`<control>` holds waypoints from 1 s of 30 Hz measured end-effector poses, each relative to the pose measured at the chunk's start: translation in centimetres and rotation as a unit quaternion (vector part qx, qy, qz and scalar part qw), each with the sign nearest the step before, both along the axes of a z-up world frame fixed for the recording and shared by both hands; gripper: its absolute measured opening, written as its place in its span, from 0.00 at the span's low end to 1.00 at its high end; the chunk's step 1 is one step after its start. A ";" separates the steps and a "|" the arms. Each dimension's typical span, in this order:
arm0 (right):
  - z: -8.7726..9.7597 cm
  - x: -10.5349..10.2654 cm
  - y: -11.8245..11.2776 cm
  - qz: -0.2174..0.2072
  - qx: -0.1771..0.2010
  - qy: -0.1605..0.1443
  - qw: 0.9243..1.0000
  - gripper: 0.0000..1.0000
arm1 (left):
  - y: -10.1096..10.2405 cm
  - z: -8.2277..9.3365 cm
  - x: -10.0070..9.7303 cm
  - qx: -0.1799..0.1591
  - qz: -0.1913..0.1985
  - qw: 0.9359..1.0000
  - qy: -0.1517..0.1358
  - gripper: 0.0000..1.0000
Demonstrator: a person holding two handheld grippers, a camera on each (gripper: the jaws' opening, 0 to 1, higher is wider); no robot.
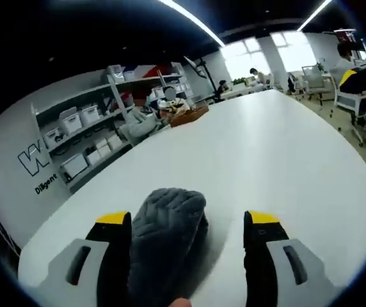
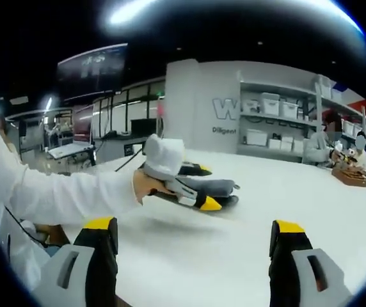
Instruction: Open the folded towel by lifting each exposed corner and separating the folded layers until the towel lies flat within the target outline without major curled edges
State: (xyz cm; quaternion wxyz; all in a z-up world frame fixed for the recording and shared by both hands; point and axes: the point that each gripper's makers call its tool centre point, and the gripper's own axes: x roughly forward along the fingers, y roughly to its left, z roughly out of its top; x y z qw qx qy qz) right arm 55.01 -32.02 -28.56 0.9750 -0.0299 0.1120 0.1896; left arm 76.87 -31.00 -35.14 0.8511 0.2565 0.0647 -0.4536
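Loosely, grey towel (image 1: 164,236) between left claw (image 1: 188,230) jaws

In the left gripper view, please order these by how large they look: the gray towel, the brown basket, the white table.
1. White table, largest.
2. Gray towel, lying between the left tongs; its nearness to the camera enlarges it.
3. Brown basket, smallest, far away on the table.

In your left gripper view the towel (image 1: 164,236) sits at lower centre between your left gripper's (image 1: 188,220) jaws, on the table (image 1: 279,160). A basket (image 1: 188,115) lies at the table's far edge, upper centre, with shelves (image 1: 84,137) to its left. In your right gripper view the left gripper (image 2: 203,187) holds the towel (image 2: 216,187) mid-frame, beyond your right gripper (image 2: 194,231)
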 end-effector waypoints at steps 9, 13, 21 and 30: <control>0.1 -0.1 0.3 0.004 0.004 0.000 1.000 0.99 | -1.3 -0.1 -0.6 0.036 0.009 0.998 -0.041 0.54; 0.2 -0.1 0.1 0.004 0.004 -0.001 1.000 0.99 | -1.5 0.0 -1.0 0.038 0.009 0.998 -0.052 0.43; -0.2 0.0 -0.4 -0.002 0.009 0.006 1.000 0.99 | -1.5 0.1 -1.0 0.050 0.022 0.995 -0.082 0.33; -0.2 -0.1 -0.2 0.004 0.008 0.004 1.000 0.99 | -1.5 -1.2 -0.4 0.067 0.028 0.994 -0.084 0.25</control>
